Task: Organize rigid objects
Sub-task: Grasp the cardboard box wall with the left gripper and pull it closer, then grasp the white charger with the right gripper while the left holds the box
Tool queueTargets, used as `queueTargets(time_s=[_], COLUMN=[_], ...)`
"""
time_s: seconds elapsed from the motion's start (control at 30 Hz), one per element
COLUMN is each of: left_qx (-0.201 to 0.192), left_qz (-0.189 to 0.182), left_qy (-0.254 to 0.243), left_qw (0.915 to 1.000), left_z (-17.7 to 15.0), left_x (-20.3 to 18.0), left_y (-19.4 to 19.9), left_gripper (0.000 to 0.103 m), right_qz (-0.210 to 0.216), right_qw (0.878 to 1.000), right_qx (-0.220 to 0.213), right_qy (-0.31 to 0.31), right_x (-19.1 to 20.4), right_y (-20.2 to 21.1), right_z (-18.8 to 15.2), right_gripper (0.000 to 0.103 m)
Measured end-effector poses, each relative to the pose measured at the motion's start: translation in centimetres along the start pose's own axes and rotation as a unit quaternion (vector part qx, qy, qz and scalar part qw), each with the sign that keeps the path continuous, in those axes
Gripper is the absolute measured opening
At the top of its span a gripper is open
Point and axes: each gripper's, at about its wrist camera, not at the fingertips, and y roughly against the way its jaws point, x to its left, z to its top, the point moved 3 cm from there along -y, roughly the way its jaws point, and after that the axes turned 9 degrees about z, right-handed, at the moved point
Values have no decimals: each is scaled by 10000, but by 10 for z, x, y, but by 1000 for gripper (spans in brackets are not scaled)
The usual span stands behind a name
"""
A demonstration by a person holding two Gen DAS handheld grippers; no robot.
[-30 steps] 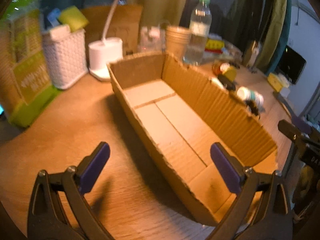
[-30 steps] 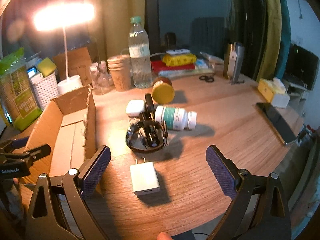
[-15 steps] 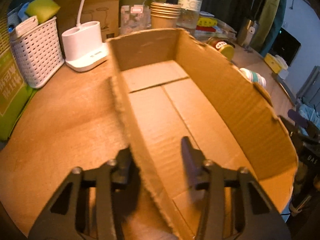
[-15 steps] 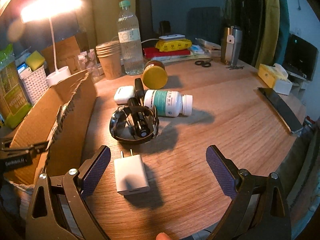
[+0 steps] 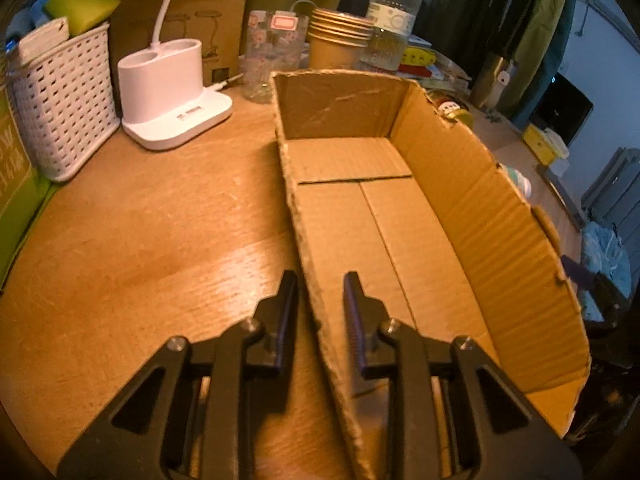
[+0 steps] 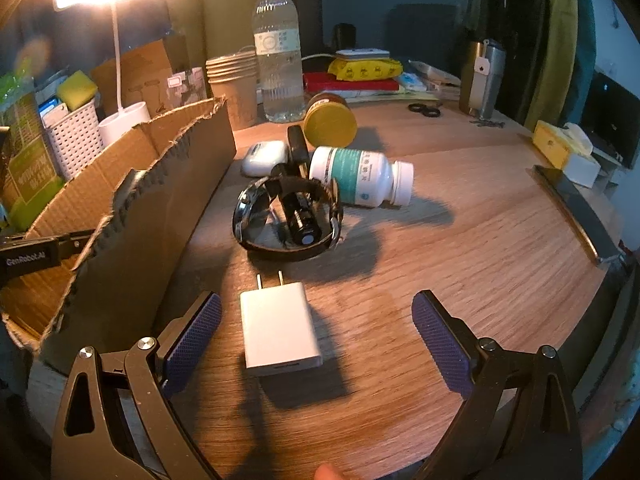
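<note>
An empty open cardboard box [image 5: 472, 216] lies on the wooden table; it also shows in the right wrist view [image 6: 168, 184]. My left gripper [image 5: 318, 300] is shut on the box's left wall, one finger each side. My right gripper [image 6: 316, 320] is open, with a white plug charger [image 6: 278, 330] lying between its fingers on the table. Beyond the charger lie a black wristwatch [image 6: 288, 218] around a small black flashlight [image 6: 300, 220], a white pill bottle [image 6: 360, 176] on its side, a white earbud case [image 6: 264, 158] and a yellow-lidded jar [image 6: 330, 120].
A white lamp base [image 5: 172, 100], a white basket [image 5: 60, 100], paper cups [image 6: 234, 84] and a water bottle [image 6: 278, 48] stand behind the box. A phone [image 6: 576, 208] lies near the table's right edge. A tissue box [image 6: 560, 148] and a steel flask [image 6: 482, 76] are at the far right.
My left gripper moved onto the box's left wall and closed on it. My right gripper moved forward and down until the charger lay between its open fingers.
</note>
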Motion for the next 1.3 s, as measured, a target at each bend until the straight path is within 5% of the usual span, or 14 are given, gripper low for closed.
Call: queueTargets(time_s=[0.4, 0.53, 0.7, 0.8, 1.3], left_qx=[-120, -169, -165, -164, -162], left_qz=[-39, -4, -13, -15, -15], left_qy=[11, -25, -35, -35, -35], left_qw=[9999, 9999, 9999, 9999, 9999], left_z=[-3, -3, -3, -3, -3], left_x=[-2, -2, -2, -2, -2], left_y=[6, 7, 8, 7, 7], left_gripper=[25, 25, 25, 25, 25], right_qz=[127, 20, -19, -63, -202], right_qw=[9998, 9998, 9999, 9998, 9991], right_qx=[80, 124, 79, 49, -96], right_qy=[131, 122, 135, 159, 370], right_x=[12, 10, 9, 8, 16], right_y=[-5, -7, -6, -5, 6], right_z=[-5, -6, -6, -5, -2], right_gripper=[97, 74, 57, 37, 37])
